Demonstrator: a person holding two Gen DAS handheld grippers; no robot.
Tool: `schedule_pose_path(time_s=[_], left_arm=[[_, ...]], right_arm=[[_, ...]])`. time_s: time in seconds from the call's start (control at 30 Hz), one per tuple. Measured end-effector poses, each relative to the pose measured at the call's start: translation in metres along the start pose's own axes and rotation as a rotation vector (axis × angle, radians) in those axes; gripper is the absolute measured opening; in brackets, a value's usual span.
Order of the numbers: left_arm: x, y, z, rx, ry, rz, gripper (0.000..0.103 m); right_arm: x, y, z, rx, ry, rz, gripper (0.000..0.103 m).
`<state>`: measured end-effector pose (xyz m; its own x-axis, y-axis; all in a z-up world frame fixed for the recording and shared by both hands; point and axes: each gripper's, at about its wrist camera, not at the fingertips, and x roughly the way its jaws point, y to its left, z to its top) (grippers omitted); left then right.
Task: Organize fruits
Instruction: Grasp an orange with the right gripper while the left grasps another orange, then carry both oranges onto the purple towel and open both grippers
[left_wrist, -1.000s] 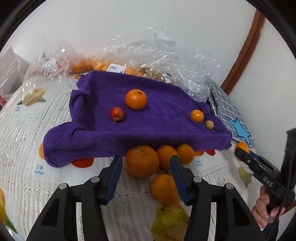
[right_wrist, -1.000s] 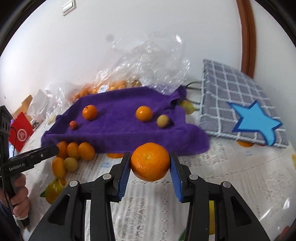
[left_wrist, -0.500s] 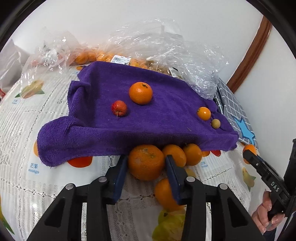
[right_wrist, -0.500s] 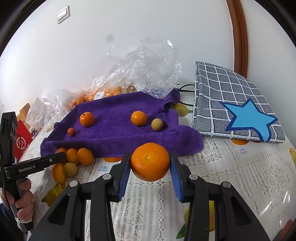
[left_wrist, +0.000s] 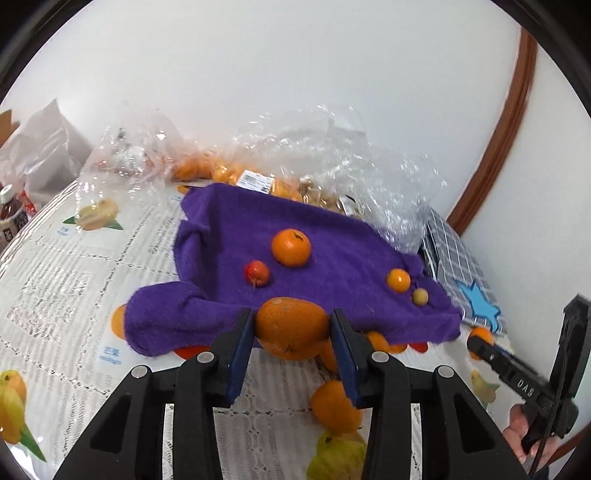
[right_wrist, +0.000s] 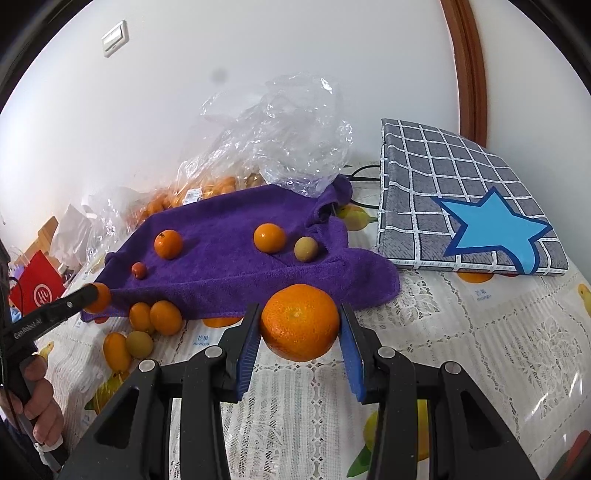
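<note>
- Purple towel (right_wrist: 229, 266) lies rumpled, bearing two oranges (right_wrist: 168, 243), a red fruit (right_wrist: 139, 270) and a pale fruit (right_wrist: 306, 249).
- More oranges (right_wrist: 166, 317) cluster at its front edge.
- Two big oranges (right_wrist: 300, 322) are clamped aloft.

Loose oranges (right_wrist: 155, 318) crowd the purple towel (right_wrist: 229, 266) front edge; its middle lies open

wall (right_wrist: 184, 92): white | door trim (right_wrist: 465, 66): brown wood | light switch (right_wrist: 115, 38): white

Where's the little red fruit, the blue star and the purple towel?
little red fruit (left_wrist: 256, 272): left wrist view, its middle.
blue star (right_wrist: 491, 229): right wrist view, its centre.
purple towel (right_wrist: 221, 266): right wrist view, bare middle cloth.
</note>
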<state>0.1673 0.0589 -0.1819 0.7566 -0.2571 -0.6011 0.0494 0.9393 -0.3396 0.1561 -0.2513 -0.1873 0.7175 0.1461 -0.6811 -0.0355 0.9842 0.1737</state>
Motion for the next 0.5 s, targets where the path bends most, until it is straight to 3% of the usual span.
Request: schedule_pose_path(time_s=[0.5], left_arm=[[-0.014, 0.017, 0.006, -0.061, -0.062, 0.014, 0.04]], right_arm=[[0.009, -0.002, 0.001, 0.007, 0.035, 0.039, 0.041]])
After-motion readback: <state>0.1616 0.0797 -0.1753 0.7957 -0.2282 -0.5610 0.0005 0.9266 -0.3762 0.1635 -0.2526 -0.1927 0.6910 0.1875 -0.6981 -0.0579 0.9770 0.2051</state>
